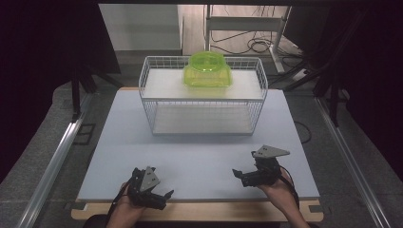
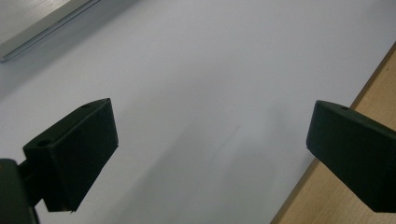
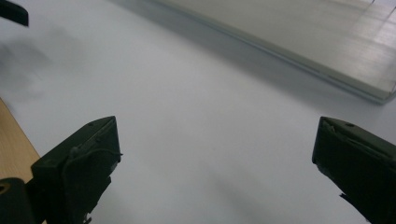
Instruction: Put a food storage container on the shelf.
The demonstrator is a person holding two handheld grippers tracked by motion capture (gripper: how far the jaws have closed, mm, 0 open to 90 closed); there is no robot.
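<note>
Both grippers sit at the near edge of the desk in the high view: the left gripper (image 1: 167, 194) near the left corner, the right gripper (image 1: 238, 174) toward the right, each with jaws spread and holding nothing. Straight ahead, well apart from both, a white wire basket (image 1: 147, 102) stands at the far edge of the desk, and a green plastic container (image 1: 207, 71) rests on its upper shelf, slightly right of the middle. Its long side runs across the desk, parallel to the far edge. I judge the right gripper the nearer one, though either must travel forward and upward to reach it.

From the left gripper view, the two black jaws stand wide apart over bare desk (image 2: 201, 93), with the wooden edge (image 2: 373, 79) at the right.

From the right gripper view, the jaws are likewise spread; beyond them lies the basket's lower shelf (image 3: 299, 32), which the left gripper view lacks.
</note>
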